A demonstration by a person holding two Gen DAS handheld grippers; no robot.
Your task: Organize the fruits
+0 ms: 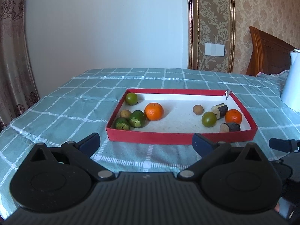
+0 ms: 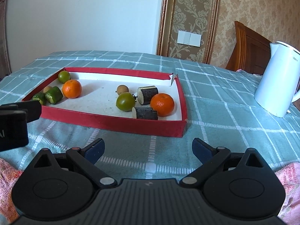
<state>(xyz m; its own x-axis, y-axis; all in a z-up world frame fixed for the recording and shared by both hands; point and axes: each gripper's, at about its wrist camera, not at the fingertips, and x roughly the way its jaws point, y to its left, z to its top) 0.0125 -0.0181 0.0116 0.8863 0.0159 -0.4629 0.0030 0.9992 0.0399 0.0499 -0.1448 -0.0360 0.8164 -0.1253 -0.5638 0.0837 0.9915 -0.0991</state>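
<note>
Spread wide and holding nothing, the left gripper and right gripper hover low in frame over the checked counter. At frame centre sits a shallow red tray with a white floor, its long axis left-right. Inside lie 2 oranges, round green fruits, 2 brown balls and dark-skinned cut cylinders lying on their sides.
</note>
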